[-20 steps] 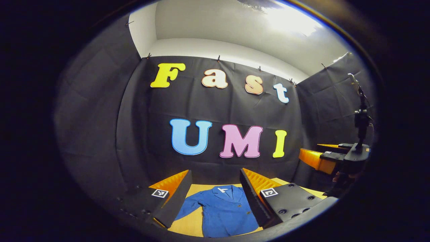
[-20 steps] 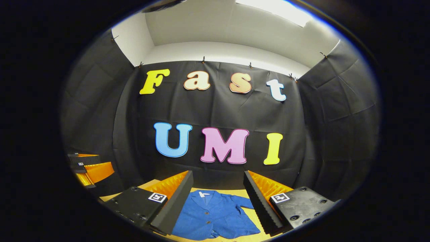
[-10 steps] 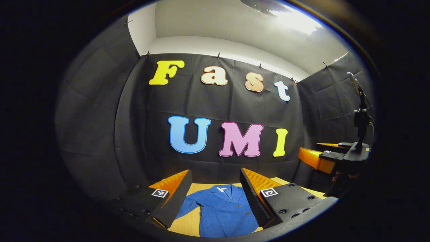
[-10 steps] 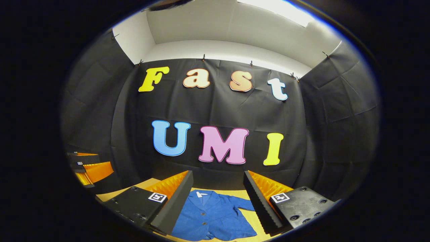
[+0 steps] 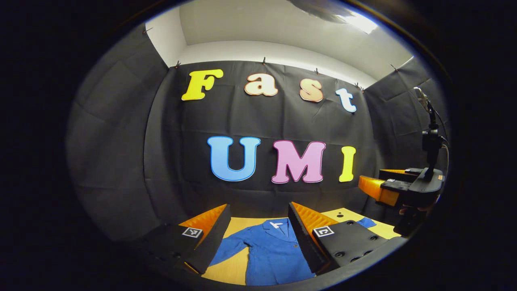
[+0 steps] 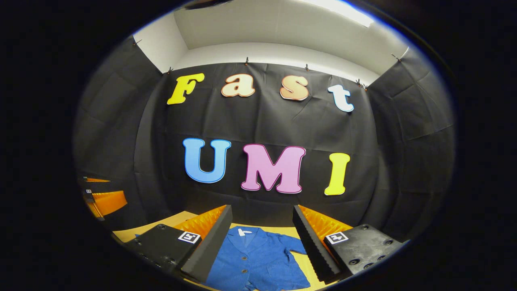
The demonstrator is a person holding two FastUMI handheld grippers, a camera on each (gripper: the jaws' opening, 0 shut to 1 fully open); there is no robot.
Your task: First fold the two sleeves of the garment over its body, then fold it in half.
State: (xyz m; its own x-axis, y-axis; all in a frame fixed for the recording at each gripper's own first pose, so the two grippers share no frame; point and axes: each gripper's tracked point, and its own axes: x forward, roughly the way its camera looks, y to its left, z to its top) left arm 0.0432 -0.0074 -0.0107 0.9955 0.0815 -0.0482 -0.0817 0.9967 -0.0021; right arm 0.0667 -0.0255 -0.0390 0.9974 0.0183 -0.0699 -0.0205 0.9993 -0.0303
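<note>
Left gripper view: the left gripper [image 5: 258,234] sits at the bottom edge with its two fingers [image 5: 210,238] spread wide, holding nothing. Between them, farther off, a blue jacket [image 5: 270,252] lies flat on the yellow desk [image 5: 232,268], front up, collar away from the camera and buttons down its middle. One sleeve [image 5: 230,246] runs out at an angle toward the nearer finger on that side, unfolded. A blue bit of cloth past the other finger, on the desk, is probably the opposite cuff [image 5: 366,222], though I cannot tell for sure. Beyond it, off to the side and raised above the desk, the right gripper [image 5: 383,188] hangs in the air with a hand partly showing beneath it. The black cloth wall [image 5: 121,161] closes the back.

In the right gripper view, the right gripper [image 6: 262,238] has its fingers [image 6: 319,246] parted just as widely, empty. The jacket [image 6: 254,262] lies between them on the desk [image 6: 129,234], its other sleeve [image 6: 293,244] stretched out sideways near the finger. Far off at the side edge, the left gripper [image 6: 103,200] shows above the desk.
</note>
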